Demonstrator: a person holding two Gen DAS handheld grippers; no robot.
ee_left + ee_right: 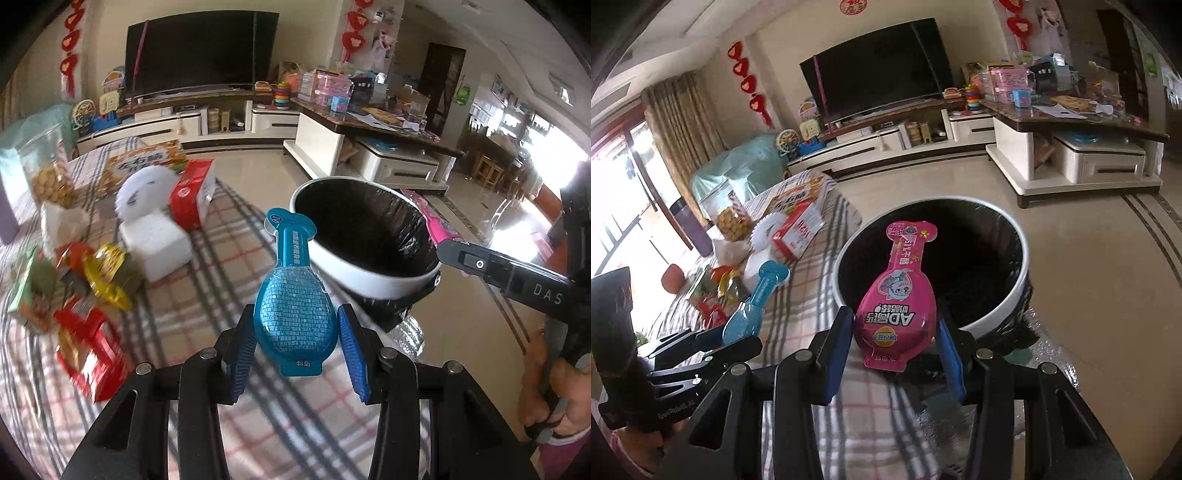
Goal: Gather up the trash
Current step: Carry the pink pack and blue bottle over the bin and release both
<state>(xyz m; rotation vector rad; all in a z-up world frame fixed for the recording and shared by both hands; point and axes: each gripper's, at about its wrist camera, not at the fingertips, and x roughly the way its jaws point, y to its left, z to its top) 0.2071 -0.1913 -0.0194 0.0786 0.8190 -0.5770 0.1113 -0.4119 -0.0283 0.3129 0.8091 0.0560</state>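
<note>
Left hand-held gripper (295, 336) pinches a blue spoon-shaped packet (293, 314); right hand-held gripper (895, 334) clamps a pink one (897, 306), black-lined trash bin (1004, 306) just ahead.

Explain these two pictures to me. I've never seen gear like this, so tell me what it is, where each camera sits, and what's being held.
No robot here: a person carries hand-held tongs, each with a camera looking along its fingers. In the left camera's picture, the left tongs grip a blue spoon-shaped packet. In the right camera's picture, the right tongs grip a pink packet over a bin lined with a black bag. Beside the bin, a checked tablecloth holds snack wrappers, boxes and foam blocks.
</note>
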